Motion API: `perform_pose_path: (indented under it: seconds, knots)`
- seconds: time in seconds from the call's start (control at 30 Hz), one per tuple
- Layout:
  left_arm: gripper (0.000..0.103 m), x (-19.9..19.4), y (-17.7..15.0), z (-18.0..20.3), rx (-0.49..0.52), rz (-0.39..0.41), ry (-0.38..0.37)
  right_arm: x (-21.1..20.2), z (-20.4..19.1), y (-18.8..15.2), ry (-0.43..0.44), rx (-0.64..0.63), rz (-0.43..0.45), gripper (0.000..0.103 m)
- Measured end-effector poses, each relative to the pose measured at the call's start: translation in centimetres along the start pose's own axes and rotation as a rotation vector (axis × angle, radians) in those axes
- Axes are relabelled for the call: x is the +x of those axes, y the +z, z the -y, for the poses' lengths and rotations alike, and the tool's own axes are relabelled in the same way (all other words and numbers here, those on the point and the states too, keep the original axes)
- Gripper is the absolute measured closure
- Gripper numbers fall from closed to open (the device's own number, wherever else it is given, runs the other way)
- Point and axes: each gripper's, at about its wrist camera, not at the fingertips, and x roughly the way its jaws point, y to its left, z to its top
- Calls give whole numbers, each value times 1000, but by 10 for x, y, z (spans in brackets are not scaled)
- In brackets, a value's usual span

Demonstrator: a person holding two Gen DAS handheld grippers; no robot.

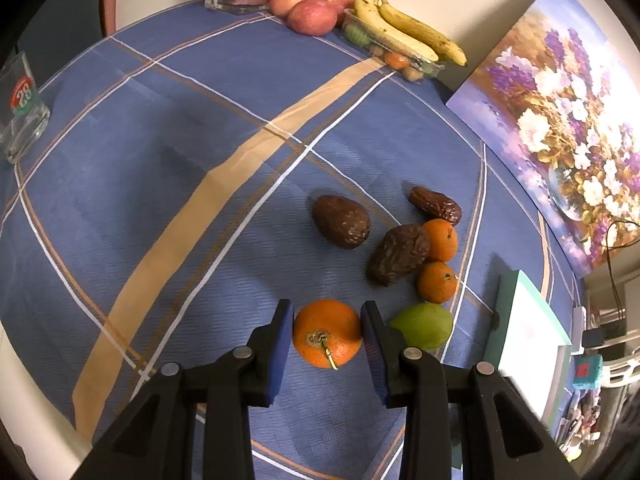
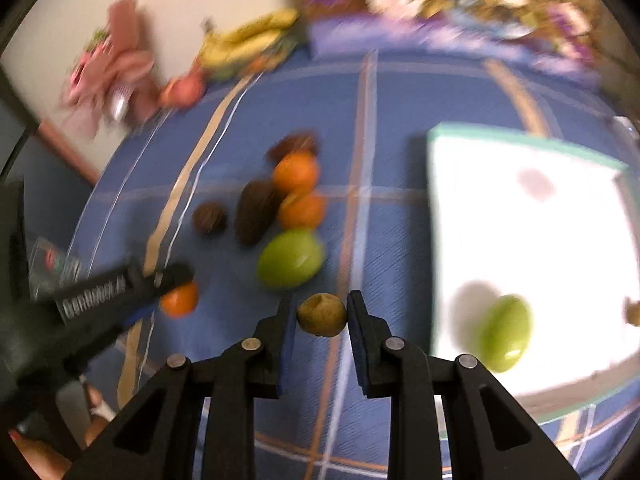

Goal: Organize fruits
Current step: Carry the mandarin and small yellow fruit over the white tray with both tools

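Fruit sits clamped in both grippers above a blue tablecloth with tan and white stripes (image 1: 168,184). The left gripper (image 1: 327,334) has its blue-padded fingers (image 1: 282,344) pressed on either side of a round orange tangerine with a dry stem (image 1: 326,332), which rests on the cloth. The right gripper (image 2: 321,316) pinches a small brownish-yellow round fruit (image 2: 322,315) between its narrow-set fingers (image 2: 362,332); that view is blurred.

Just right of the held tangerine lies a smooth green oval fruit (image 1: 424,326). Beyond it, two smaller orange tangerines (image 1: 437,282) sit one behind the other, touching a wrinkled dark brown oblong fruit (image 1: 396,256) on their left. A second dark brown wrinkled fruit (image 1: 341,222) lies apart, farther left of that cluster, and a third, a slim dark brown one (image 1: 436,206), lies just behind the farther small tangerine.

To the right of the held tangerine, near the cloth's edge, stands a white tray with a pale green rim (image 2: 524,140); inside it lies another green oval fruit (image 2: 505,332), and a brown item shows at its right edge, too cropped to tell.

Far beyond the tangerine, at the table's back edge, are red apples (image 1: 312,16), yellow bananas (image 1: 404,28) atop a clear plastic punnet of small fruits (image 1: 400,60), and a flower painting (image 1: 560,120) on the right. An empty drinking glass with a red and green logo (image 1: 22,108) stands far left.
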Motion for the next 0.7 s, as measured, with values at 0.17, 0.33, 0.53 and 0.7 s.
perform_pose_path:
  seconds: [0.17,0.33,0.53,0.7]
  knots:
    - [66,-2,-2,13,43,11,-12,-19,35,11,-87,129,87,77]
    - [66,-5,-4,41,133,29,-35,-29,79,21,-237,252,113,77]
    - [66,-7,-19,97,320,36,-96,-36,123,31,-289,361,128,77]
    - [66,-5,-28,138,423,25,-144,-39,154,36,-316,424,133,76]
